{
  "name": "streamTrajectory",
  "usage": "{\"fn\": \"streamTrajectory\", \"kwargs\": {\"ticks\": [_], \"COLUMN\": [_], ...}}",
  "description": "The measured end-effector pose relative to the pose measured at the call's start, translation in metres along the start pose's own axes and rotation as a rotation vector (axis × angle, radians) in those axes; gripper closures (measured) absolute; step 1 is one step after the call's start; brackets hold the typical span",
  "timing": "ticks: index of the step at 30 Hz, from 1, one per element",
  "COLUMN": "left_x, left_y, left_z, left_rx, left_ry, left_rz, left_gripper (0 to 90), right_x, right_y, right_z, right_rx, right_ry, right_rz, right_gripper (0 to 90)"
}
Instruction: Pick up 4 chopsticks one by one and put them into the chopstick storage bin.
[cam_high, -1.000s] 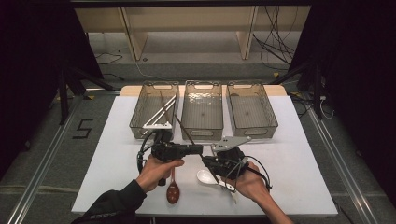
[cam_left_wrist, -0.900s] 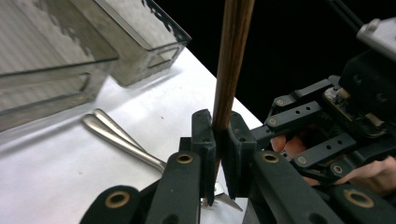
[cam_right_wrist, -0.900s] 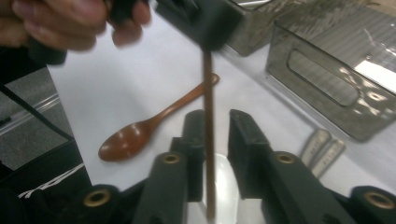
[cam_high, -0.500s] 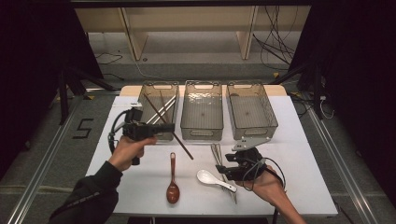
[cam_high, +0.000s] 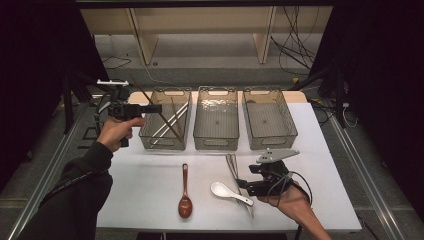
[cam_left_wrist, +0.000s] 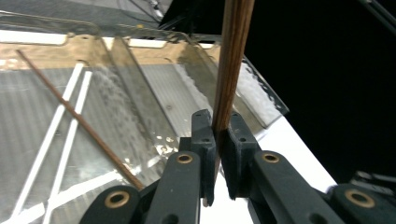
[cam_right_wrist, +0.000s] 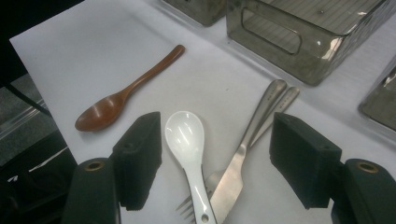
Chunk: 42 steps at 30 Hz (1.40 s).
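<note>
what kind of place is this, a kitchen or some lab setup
Most likely a lab or recording setup, not a kitchen: a white table in a dark room, loose cables on the floor behind, and cutlery sorted into three clear bins.

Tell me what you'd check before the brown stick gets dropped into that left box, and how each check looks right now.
1. Left hand-held gripper has a firm hold on the brown chopstick: ok, jaws shut on it.
2. Chopstick is over the left bin: ok in the high view, it crosses above the bin.
3. The bin has room: ok, it holds two white chopsticks and one brown chopstick, with space beside them.
4. Chopstick lines up with the bin's length: not ok, it slants across it.
5. Right hand-held gripper keeps out of the way: ok, its jaws have just been opening and stand open around the white spoon, far from the bin.
</note>
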<state>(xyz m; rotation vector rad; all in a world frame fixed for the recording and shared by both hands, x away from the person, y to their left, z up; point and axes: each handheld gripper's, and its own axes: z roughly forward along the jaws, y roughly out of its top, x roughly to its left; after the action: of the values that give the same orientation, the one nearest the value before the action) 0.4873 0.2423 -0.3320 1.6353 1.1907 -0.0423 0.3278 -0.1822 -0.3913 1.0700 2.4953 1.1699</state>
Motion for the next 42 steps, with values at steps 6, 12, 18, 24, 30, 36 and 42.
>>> {"fn": "streamTrajectory", "kwargs": {"ticks": [6,12,18,24,30,36,42], "left_x": [0.013,0.019,0.023,0.028,0.033,0.033,0.034], "left_y": [0.013,0.022,0.022,0.019,0.013,0.009,0.005], "left_z": [0.009,0.021,0.032,0.041,0.05,0.057,0.06], "left_rx": [0.005,0.039,0.067,0.096,0.106,0.113,0.129], "left_ry": [0.055,0.115,0.144,0.169,0.178,0.182,0.193], "left_rz": [-0.029,-0.023,-0.026,-0.026,-0.042,-0.041,-0.035], "left_gripper": [83.8,83.7,83.5,83.4,83.3,83.1,83.0], "right_x": [-0.002,-0.001,-0.001,-0.001,-0.001,-0.002,-0.002], "right_y": [-0.003,-0.002,-0.003,-0.003,-0.003,-0.003,-0.002], "right_z": [-0.002,0.0,0.0,0.0,0.001,0.001,0.001], "right_rx": [-0.002,0.001,0.01,0.007,0.008,0.007,0.009], "right_ry": [-0.002,0.003,0.007,0.008,0.012,0.01,0.012], "right_rz": [0.01,0.005,0.005,0.005,0.006,0.008,0.007], "right_gripper": [35.1,34.6,34.3,34.2,34.0,34.0,34.0]}}
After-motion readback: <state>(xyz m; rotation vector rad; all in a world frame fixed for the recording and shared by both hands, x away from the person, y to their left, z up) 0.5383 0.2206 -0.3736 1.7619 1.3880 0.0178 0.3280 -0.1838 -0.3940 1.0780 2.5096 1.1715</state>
